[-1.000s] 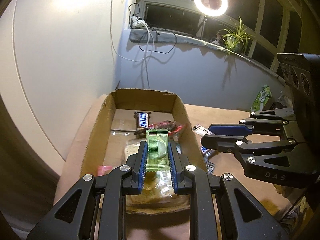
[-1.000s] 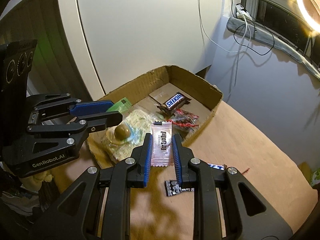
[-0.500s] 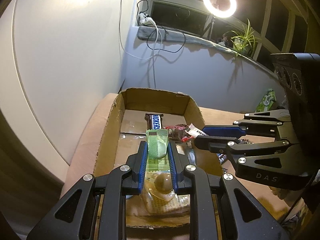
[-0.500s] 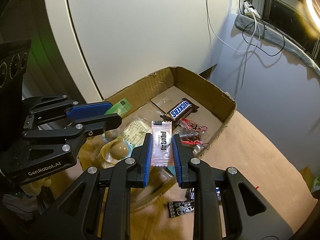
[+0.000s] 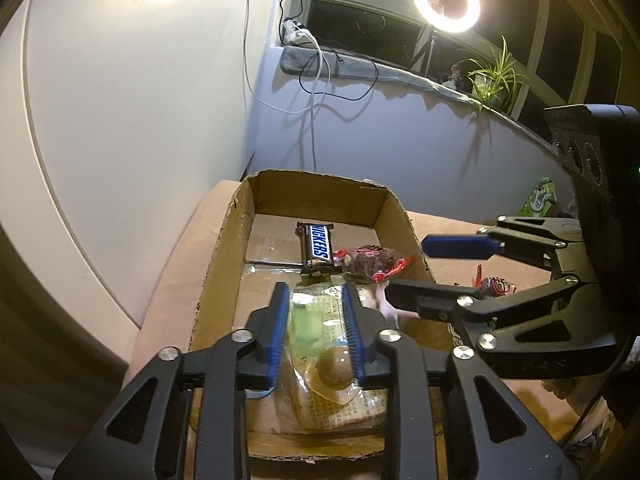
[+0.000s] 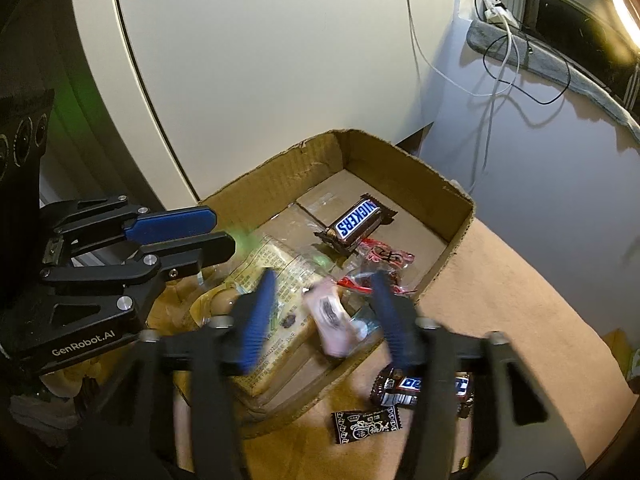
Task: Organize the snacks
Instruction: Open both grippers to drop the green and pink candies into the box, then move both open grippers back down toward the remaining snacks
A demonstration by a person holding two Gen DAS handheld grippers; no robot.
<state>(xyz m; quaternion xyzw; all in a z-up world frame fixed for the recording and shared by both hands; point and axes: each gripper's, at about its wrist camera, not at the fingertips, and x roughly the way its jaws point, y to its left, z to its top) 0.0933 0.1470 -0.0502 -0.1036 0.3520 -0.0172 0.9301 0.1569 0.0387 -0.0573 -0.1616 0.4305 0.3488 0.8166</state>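
We have both grippers over the open brown cardboard box (image 6: 448, 208), because that is where the snacks are being gathered. The box sits at the far left corner of the tan table (image 6: 520, 300), against the wall.

Our left gripper (image 5: 316, 320) is opening its jaws; the blurred small green wrapped candy (image 5: 306, 322) lies between the blue pads, seemingly no longer pinched, and should drop onto the clear printed packet holding a brown ball (image 5: 334, 376) near the box's near edge. Our right gripper (image 6: 324, 312) is opening too, jaws well apart, and the small pink wrapped sweet (image 6: 330, 316) is loose between them, tilted, over the box's near right edge.

Already inside lie the brown Snickers bar (image 6: 358, 222) toward the far wall and a red-and-clear wrapped sweet (image 6: 384, 258) beside it. Outside, by the near right corner, a dark blue-and-white bar (image 6: 412, 390) and a black printed sachet (image 6: 366, 426) remain on the table, to our mind next in line.
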